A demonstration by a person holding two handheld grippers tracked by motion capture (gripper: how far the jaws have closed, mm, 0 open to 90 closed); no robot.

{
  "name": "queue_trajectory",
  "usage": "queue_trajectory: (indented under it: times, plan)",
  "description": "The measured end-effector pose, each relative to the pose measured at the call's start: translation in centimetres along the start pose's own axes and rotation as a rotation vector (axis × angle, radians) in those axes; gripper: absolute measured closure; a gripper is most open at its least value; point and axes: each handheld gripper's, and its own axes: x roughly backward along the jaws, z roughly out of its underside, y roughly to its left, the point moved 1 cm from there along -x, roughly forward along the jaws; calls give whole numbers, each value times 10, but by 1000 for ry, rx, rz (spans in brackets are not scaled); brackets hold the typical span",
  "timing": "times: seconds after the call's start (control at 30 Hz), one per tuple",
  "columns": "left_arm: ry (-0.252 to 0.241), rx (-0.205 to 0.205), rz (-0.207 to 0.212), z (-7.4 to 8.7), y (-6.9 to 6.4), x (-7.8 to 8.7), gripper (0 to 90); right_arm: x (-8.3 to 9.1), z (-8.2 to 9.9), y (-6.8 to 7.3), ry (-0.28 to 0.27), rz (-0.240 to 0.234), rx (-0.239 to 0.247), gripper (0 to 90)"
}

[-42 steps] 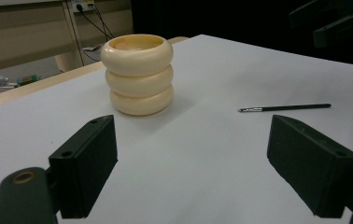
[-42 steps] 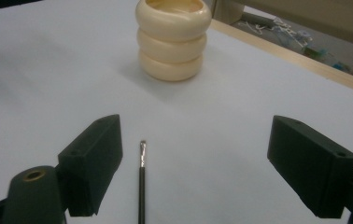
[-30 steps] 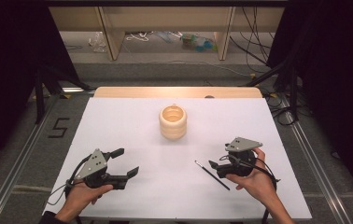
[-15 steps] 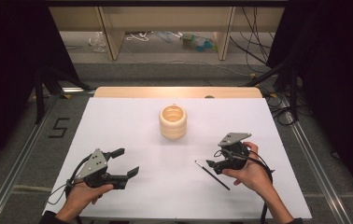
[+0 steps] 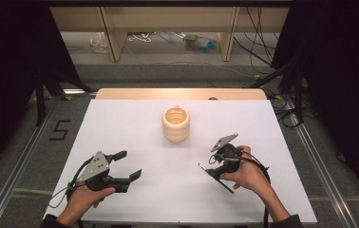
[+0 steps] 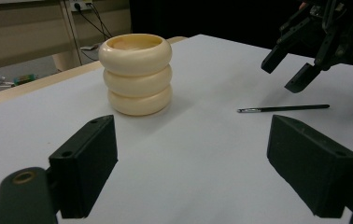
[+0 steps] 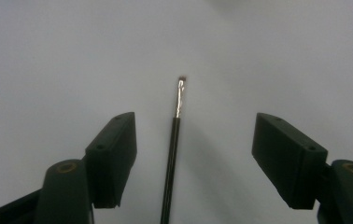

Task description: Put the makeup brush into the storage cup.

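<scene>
The right gripper [image 5: 214, 170] hangs low over the white table [image 5: 135, 123] with its jaws released and straddling a thin black brush [image 7: 174, 140]. The jaws have just been closing, yet in the right gripper view a clear gap remains on both sides of the brush handle — neither pad touches it. The brush lies flat on the table in the near right area, its metal ferrule and small tip pointing away from the person's right hand [image 5: 251, 173].

The step in hand is judged to be the pick-up of the brush. The next move calls for a short descent until the pads reach the level of the handle, then further closure onto it; because the handle is slender and lies on the surface, the pads must meet it squarely or it may roll aside.

The left gripper [image 5: 126, 167] is held in the near left area, jaws wide apart and empty, well clear of the brush. A cream ribbed holder [image 5: 175, 124] — three stacked rings, open at the top — stands upright near the table's centre, well apart from both grippers.

Open room: bare surface lies between the brush and the holder, so a lifted brush has an unobstructed path. The near table edge runs close below the right hand; the right edge is further off.
</scene>
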Motion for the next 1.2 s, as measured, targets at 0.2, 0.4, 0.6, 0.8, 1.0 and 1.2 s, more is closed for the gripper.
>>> queue_trajectory:
  times: [0.2,0.4,0.6,0.8,1.0,1.2]
  plan:
    - [8,4,-6,0,0,0,161,-6,0,0,74,-16,-17,379]
    - [8,4,-5,0,0,0,161,-13,-1,0,128,-31,-1,433]
    - [6,-2,-4,0,0,0,161,-20,-3,3,175,-46,7,493]
    - [8,4,-5,0,0,0,161,-24,-4,3,210,-61,19,562]
    - [7,4,-4,0,0,0,161,-27,-6,2,235,-70,24,621]
    - [10,2,-4,0,0,0,162,-31,-11,2,259,-72,27,669]
